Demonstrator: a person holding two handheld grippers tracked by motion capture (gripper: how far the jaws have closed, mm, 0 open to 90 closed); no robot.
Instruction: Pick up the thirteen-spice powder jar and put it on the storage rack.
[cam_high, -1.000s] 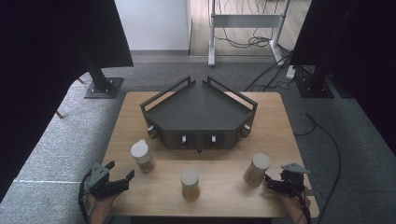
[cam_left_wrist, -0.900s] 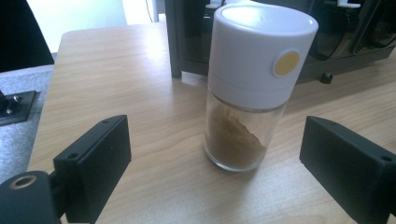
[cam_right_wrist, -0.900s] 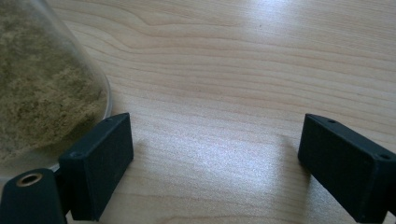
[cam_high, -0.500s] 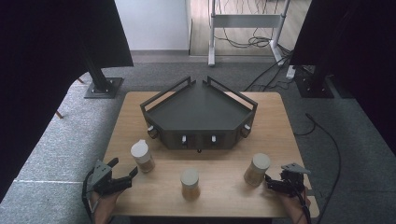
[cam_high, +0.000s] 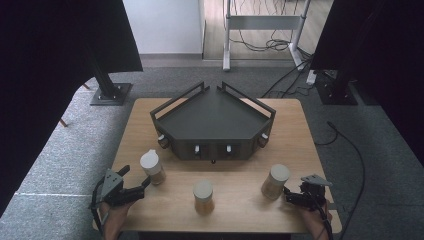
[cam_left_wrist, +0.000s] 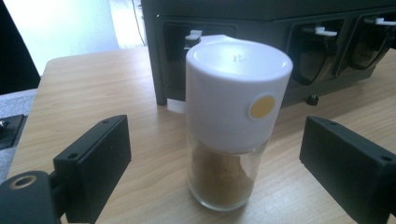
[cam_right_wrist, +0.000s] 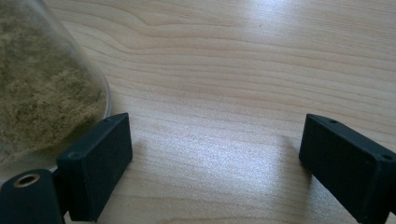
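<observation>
Approaching the white-capped jar (cam_left_wrist: 233, 126) on the desk (cam_high: 240, 220), your left tongs (cam_high: 137, 186) stand released, jaws either side of it, not touching. Right tongs (cam_high: 291, 196) released beside another jar (cam_high: 274, 181). Risk: an off-centre closure likely tips this tall jar.

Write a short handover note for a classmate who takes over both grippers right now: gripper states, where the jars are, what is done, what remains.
Left gripper: open, jaws either side of the white-capped jar, not touching it.
Right gripper: open, beside the right jar, which sits off to one side of its jaws, not between them.
Middle jar: alone at the table's near edge.
Black rack: top bare; all three jars stand upright on the table.
Done: left approach lined up.
Left: probably close on the white-capped jar; likely swing the right gripper onto its jar.
</observation>
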